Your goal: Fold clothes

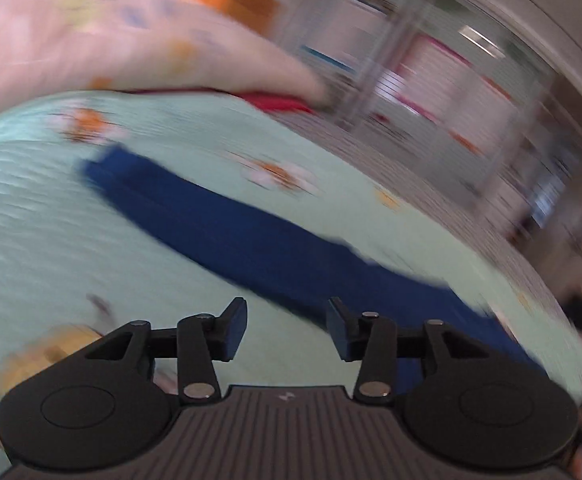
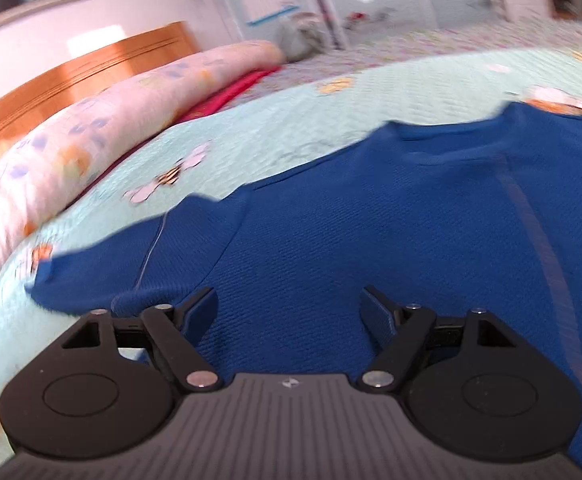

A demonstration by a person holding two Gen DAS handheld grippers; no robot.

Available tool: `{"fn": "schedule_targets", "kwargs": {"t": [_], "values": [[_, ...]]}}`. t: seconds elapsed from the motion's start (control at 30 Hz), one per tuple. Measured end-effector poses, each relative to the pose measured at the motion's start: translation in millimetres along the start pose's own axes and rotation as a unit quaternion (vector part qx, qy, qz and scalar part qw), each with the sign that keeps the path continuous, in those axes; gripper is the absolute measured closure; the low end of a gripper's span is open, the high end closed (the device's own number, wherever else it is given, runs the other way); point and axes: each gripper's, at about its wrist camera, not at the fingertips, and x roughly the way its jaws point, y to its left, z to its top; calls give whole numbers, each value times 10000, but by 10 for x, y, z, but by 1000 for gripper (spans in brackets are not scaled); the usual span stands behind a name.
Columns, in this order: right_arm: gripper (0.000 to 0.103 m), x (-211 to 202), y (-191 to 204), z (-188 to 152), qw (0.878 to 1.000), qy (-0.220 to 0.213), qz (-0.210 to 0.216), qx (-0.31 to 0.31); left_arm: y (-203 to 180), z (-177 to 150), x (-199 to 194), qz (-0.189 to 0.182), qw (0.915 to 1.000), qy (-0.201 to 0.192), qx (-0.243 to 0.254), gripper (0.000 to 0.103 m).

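Blue shirt (image 2: 371,208) beneath right gripper (image 2: 289,312)

Bright, soft daylight everywhere, the left wrist view badly smeared by motion blur across the bedspread (image 1: 51,208) and cabinets (image 1: 431,92), the right sharper on the blue shirt (image 2: 371,220), and fisheye bending at both views' edges.

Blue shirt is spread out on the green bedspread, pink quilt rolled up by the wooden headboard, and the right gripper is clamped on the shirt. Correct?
Not quite. The right gripper is open above the blue shirt, gripping nothing, as the right wrist view shows. The rest holds: the shirt lies on the green bedspread, with the pink quilt by the wooden headboard.
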Motion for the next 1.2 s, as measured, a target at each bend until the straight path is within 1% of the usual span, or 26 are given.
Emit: {"fn": "schedule_targets", "kwargs": {"t": [0.07,0.13,0.2,0.23,0.27,0.3,0.33,0.37,0.4,0.43,0.47,0.5,0.57,0.63,0.67,0.77,0.87,0.9,0.97,1.0,1.03,1.07,1.1,1.13,1.17,1.2], "values": [[25,-510,-201,21,9978,-469,134,438,-457,-280,-56,-414,9969,225,635,47],[25,-1083,-504,5,9939,-893,56,645,-796,-511,-92,-605,9899,307,1247,47],[24,-1649,-937,-51,9860,-1290,-258,1023,-994,-655,-104,-728,9842,426,1556,46],[24,-1912,-1214,-98,9783,-1468,-465,1384,-1034,-694,-93,-771,9833,516,1564,46],[24,-2152,-1535,-160,9658,-1624,-691,1899,-1071,-729,-81,-811,9825,605,1566,46],[24,-2364,-1877,-236,9482,-1768,-847,2499,-1085,-740,-59,-826,9825,684,1520,46],[24,-2524,-2221,-351,9244,-1941,-810,3183,-1099,-750,-37,-835,9825,761,1478,46],[24,-2663,-2538,-491,8956,-2158,-641,3837,-1120,-761,-16,-799,9825,830,1461,46],[24,-2801,-2855,-631,8616,-2362,-469,4468,-1141,-771,4,-761,9825,898,1444,46],[24,-2889,-3116,-750,8312,-2534,-275,4941,-1157,-777,28,-712,9825,963,1428,46],[24,-2916,-3311,-847,8083,-2675,-61,5245,-1179,-784,47,-665,9824,1024,1416,46],[24,-2922,-3462,-913,7904,-2773,124,5462,-1237,-804,36,-628,9819,1049,1447,45],[25,-2885,-3630,-951,7720,-2881,394,5652,-1327,-855,11,-555,9804,1046,1575,45],[24,-2859,-3682,-898,7658,-3040,502,5644,-1404,-906,-1,-503,9789,1058,1675,43],[24,-2835,-3714,-878,7603,-3103,560,5679,-1437,-932,0,-484,9781,1075,1714,42],[24,-2704,-3847,-880,7233,-3190,936,6052,-1532,-1025,63,-386,9751,1220,1811,42],[26,-2632,-3944,-866,6974,-3227,1068,6309,-1609,-1100,110,-350,9720,1355,1890,42],[29,-2615,-3972,-867,6876,-3249,1097,6400,-1629,-1118,116,-349,9711,1379,1919,42],[42,-2585,-4046,-861,6728,-3225,1047,6575,-1669,-1154,126,-349,9695,1408,1977,42],[66,-2565,-4084,-841,6709,-3167,916,6642,-1680,-1163,127,-347,9688,1415,2005,42],[94,-2563,-4110,-791,6787,-3117,641,6619,-1688,-1168,129,-336,9682,1422,2031,42],[97,-2587,-4125,-724,6918,-3109,314,6510,-1692,-1170,126,-320,9679,1424,2048,42],[98,-2650,-4053,-587,7276,-3190,-178,6070,-1694,-1171,123,-304,9676,1425,2061,42],[98,-2757,-3881,-366,7824,-3342,-861,5184,-1682,-1170,121,-289,9683,1423,2034,42],[98,-2864,-3709,-146,8248,-3441,-1530,4218,-1669,-1168,119,-274,9689,1421,2008,41],[98,-2914,-3499,28,8546,-3468,-2151,3211,-1656,-1166,118,-260,9696,1421,1977,41]]}}
